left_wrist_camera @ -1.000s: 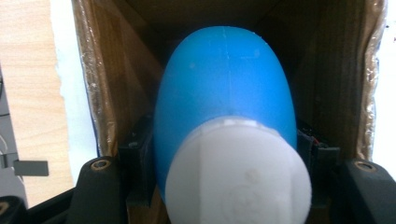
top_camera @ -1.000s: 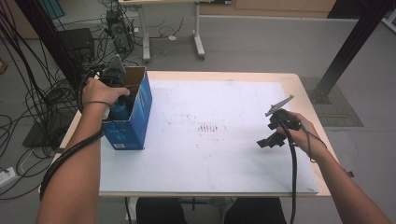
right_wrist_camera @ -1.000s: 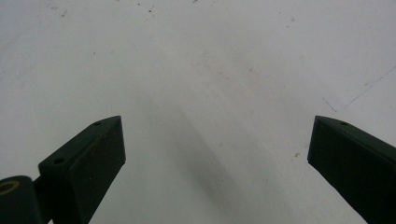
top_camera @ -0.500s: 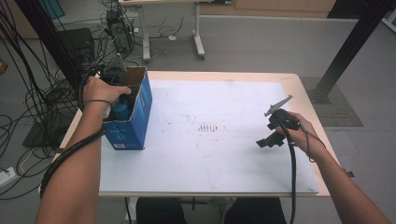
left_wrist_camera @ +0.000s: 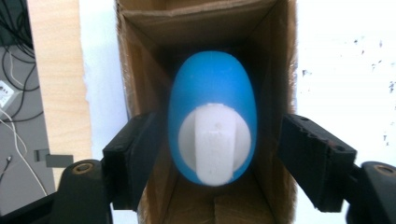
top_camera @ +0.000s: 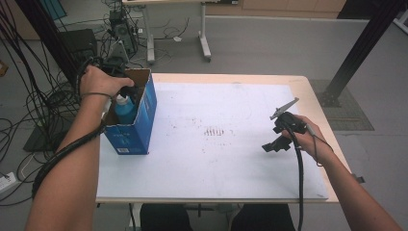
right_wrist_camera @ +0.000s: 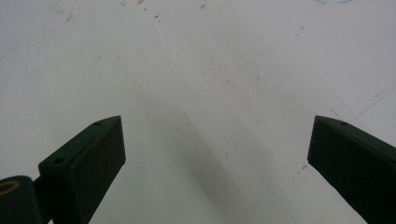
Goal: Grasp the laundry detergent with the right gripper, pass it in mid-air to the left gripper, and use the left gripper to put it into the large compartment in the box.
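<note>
A blue bottle (left_wrist_camera: 212, 100) with a white cap (left_wrist_camera: 215, 142) stands upright inside an open blue cardboard box (top_camera: 139, 130) at the table's left edge. My left gripper (left_wrist_camera: 219, 154) hangs over the box mouth, pointing down. Its jaws have just been opening and now stand on either side of the bottle with a gap at each pad. From the high view the bottle (top_camera: 124, 109) sits just below the left gripper (top_camera: 127, 94). My right gripper (top_camera: 270, 144) rests low over the white mat at the right, open, with nothing between its jaws (right_wrist_camera: 217, 140).
A white mat (top_camera: 216, 159) with faint marks covers most of the wooden table (top_camera: 317, 96). Cables (top_camera: 29, 130) hang and lie on the floor to the left. A desk's legs (top_camera: 204, 43) stand behind, and a black post (top_camera: 361, 48) rises at the right.
My left hand has lifted a little out of the box and its jaws have let go of the blue bottle, which stays in the box. The right hand has kept still.
</note>
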Demonstrator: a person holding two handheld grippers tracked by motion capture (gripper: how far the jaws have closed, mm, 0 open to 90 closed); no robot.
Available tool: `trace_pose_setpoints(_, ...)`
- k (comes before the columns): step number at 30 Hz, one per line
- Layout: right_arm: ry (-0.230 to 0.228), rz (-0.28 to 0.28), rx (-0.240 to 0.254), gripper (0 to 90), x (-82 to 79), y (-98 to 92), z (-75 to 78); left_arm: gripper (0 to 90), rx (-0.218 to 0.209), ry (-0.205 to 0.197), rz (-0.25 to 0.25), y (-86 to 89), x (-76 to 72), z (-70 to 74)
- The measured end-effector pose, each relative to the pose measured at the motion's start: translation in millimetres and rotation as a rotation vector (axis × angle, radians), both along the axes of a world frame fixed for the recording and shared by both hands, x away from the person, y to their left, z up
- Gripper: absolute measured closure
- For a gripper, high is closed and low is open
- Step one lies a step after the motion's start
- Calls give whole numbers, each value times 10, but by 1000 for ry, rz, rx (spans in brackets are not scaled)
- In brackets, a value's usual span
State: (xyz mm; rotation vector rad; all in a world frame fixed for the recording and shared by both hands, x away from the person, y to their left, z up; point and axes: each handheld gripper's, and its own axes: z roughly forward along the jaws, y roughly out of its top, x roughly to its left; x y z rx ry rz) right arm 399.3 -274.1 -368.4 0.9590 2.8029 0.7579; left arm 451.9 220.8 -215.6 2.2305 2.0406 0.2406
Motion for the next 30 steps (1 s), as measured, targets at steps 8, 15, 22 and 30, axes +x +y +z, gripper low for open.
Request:
trace_pose_setpoints(8,0,3,-4,38,-2,10,14,205,12,-16,2,-24,-71,250)
trace_pose_setpoints(15,-1,8,-6,38,-4,38,25,134,-13,-38,4,-24,-176,474)
trace_pose_setpoints(22,-3,11,-2,38,-6,51,38,91,0,-32,-15,-79,-296,686)
trace_pose_setpoints(30,-2,12,1,37,-22,73,41,48,18,-8,-60,-200,-511,837)
